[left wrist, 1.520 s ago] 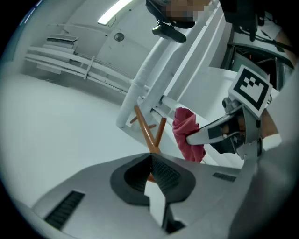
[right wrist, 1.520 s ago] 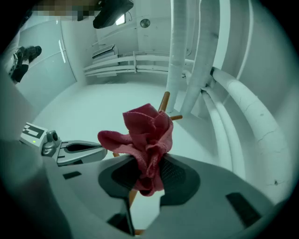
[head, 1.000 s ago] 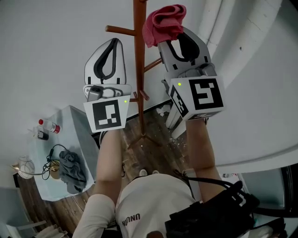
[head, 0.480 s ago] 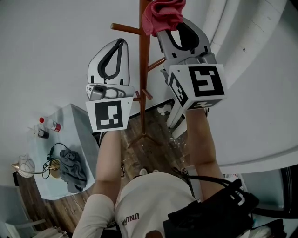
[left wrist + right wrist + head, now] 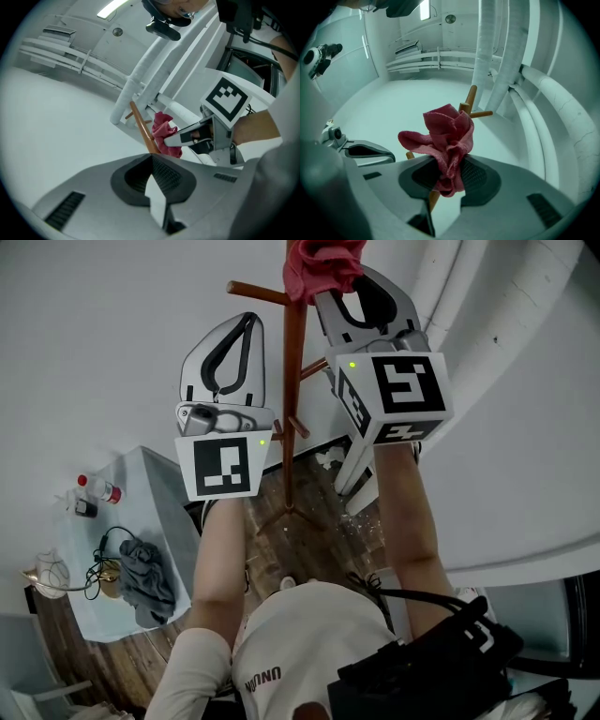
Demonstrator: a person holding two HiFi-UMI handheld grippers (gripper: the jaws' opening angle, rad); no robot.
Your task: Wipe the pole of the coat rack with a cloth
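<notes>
The coat rack's brown wooden pole (image 5: 293, 381) rises in the middle of the head view, with short pegs branching off. A red cloth (image 5: 323, 263) is bunched against the pole near the top edge, and my right gripper (image 5: 339, 292) is shut on it from the right. In the right gripper view the cloth (image 5: 447, 140) fills the jaws, with the pole (image 5: 468, 101) just behind. My left gripper (image 5: 249, 322) is shut and holds nothing, a little left of the pole. The left gripper view shows the pole (image 5: 144, 131) and the cloth (image 5: 166, 136) beyond its tip (image 5: 151, 158).
White pipes (image 5: 441, 277) run along the wall on the right. Down at the left is a glass table (image 5: 141, 474) with a bottle (image 5: 98, 491), a grey garment (image 5: 145, 582), a cable and a lamp (image 5: 52, 576). The rack's feet (image 5: 286, 517) rest on wooden flooring.
The right gripper has carried the red cloth higher along the pole, toward the top edge. The left gripper has shifted slightly up and right, closer to the pole.
</notes>
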